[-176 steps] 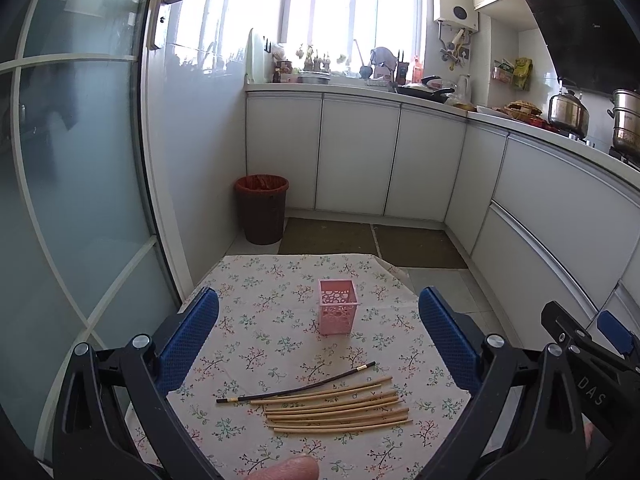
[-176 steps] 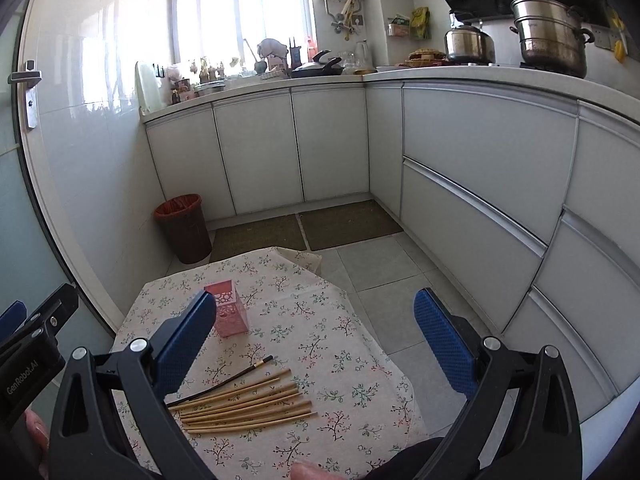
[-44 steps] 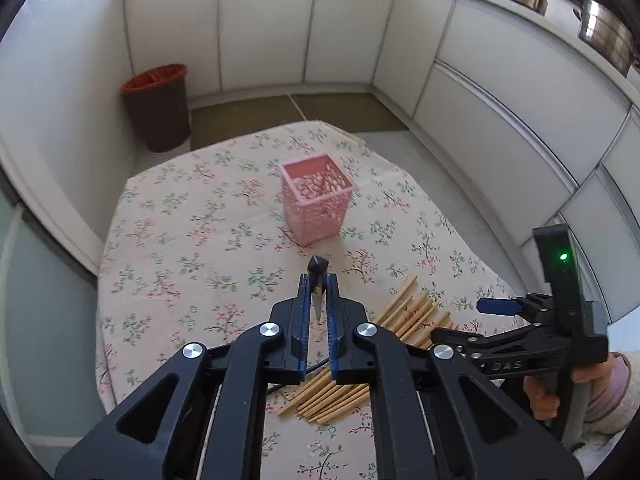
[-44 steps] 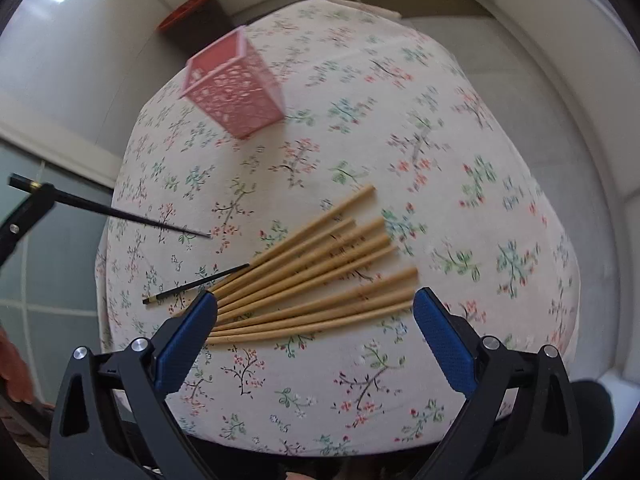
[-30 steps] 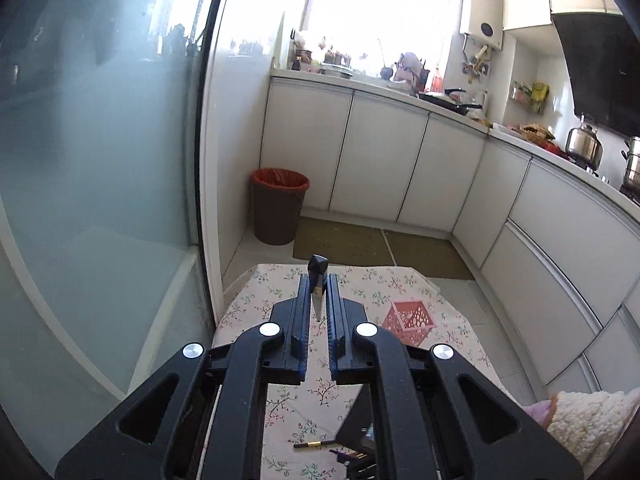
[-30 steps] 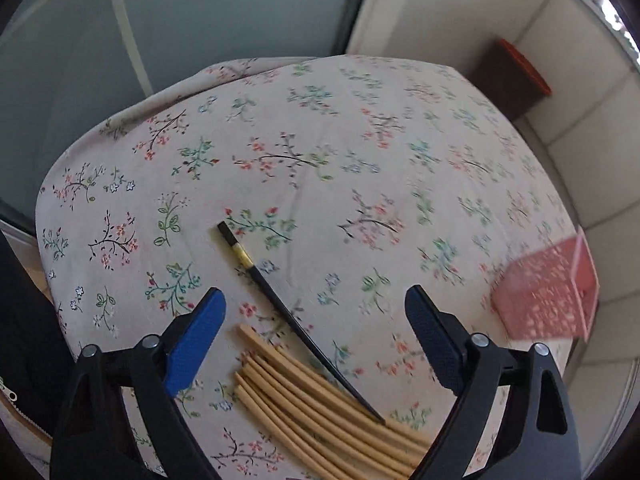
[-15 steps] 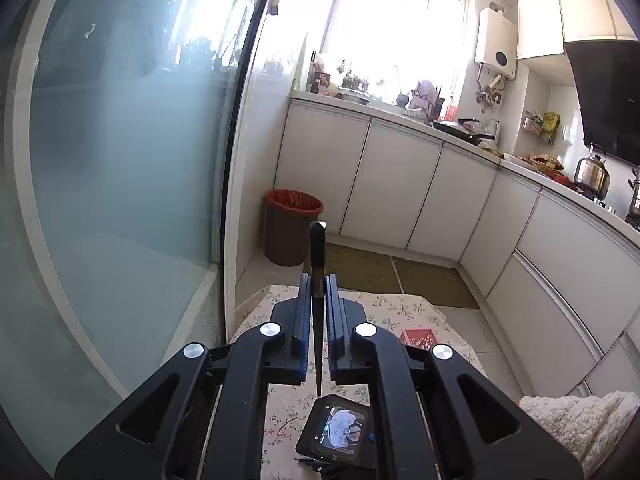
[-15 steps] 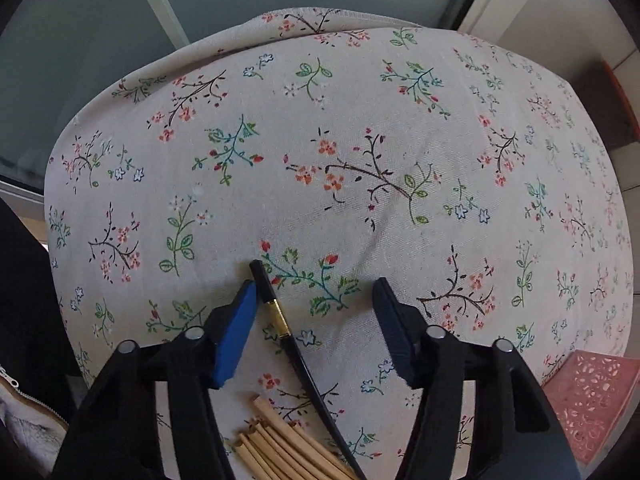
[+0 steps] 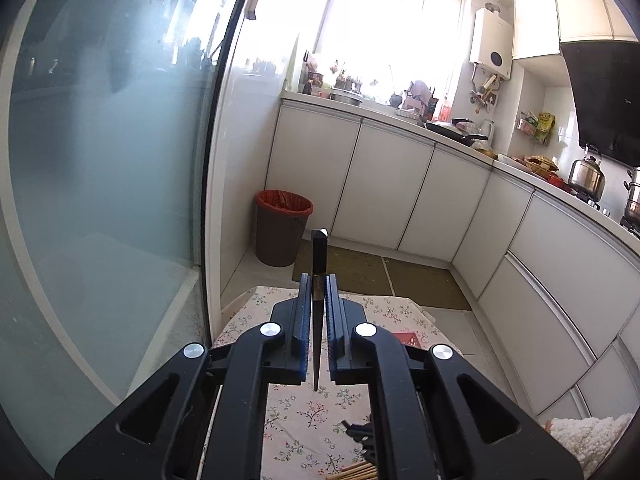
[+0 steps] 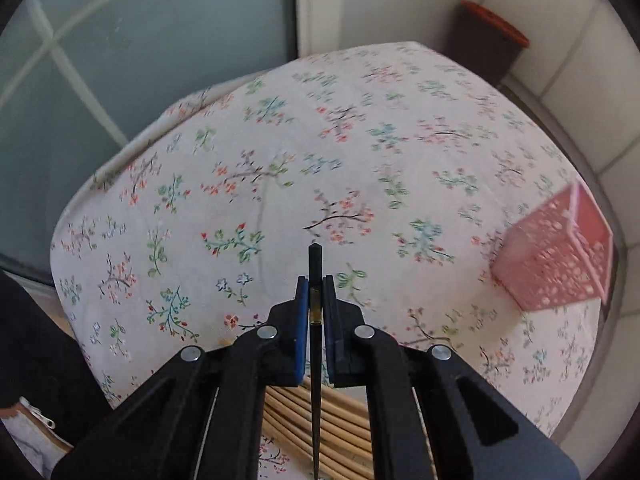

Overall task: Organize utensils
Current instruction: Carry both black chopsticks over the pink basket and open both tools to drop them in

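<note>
Right gripper (image 10: 315, 284) had just closed, jaws clamped on black chopstick (image 10: 315, 268), over wooden chopsticks (image 10: 340, 420) on floral tablecloth (image 10: 280, 140). Left gripper (image 9: 315, 280) clamped second black chopstick (image 9: 319, 248), tip forward. Pink basket (image 10: 556, 264) far right, slightly blurred, seemingly empty.

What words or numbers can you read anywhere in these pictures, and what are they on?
None can be read.
The water heater on the wall has a round dark dial, too small to read.
The yellow packets on the wall rack and the bottles on the counter are too blurred to read.
</note>
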### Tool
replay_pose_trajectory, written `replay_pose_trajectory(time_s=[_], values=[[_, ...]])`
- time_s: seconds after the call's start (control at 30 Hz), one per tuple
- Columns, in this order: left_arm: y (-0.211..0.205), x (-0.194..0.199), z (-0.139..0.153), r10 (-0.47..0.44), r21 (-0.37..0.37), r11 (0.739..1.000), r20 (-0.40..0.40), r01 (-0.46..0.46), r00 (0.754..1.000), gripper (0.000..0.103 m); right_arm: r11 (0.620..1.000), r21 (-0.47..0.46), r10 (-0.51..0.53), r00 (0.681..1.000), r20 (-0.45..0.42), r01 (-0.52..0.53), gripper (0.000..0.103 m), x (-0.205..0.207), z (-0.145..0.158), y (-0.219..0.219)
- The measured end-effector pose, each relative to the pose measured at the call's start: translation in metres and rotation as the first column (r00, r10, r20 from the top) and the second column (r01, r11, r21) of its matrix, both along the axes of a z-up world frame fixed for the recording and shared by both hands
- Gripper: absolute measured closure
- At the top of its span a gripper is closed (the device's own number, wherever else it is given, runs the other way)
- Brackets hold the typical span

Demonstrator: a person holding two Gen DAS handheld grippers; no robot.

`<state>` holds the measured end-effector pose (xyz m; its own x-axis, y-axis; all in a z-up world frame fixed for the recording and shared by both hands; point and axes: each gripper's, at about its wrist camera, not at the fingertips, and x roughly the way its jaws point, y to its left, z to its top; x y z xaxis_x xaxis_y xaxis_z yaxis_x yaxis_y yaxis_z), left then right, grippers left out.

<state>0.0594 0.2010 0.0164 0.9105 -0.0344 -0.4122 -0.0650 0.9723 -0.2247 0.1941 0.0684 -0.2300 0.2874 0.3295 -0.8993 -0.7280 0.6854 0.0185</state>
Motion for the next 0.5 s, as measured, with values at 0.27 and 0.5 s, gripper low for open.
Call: replay_pose_trajectory(time_s=[0.27, 0.5], values=[[-0.026, 0.024, -0.006, -0.088, -0.032, 0.996, -0.056, 0.087, 0.994, 0.097, 0.911, 0.297, -0.327, 0.94, 0.093, 0.287, 0.096, 0.008, 0.097, -0.072], [-0.061, 0.046, -0.002, -0.154, -0.025, 0.988, -0.065, 0.153, 0.986, 0.097, 0.782, 0.445, -0.541, 0.829, 0.14, 0.435, 0.096, 0.012, 0.162, -0.139]])
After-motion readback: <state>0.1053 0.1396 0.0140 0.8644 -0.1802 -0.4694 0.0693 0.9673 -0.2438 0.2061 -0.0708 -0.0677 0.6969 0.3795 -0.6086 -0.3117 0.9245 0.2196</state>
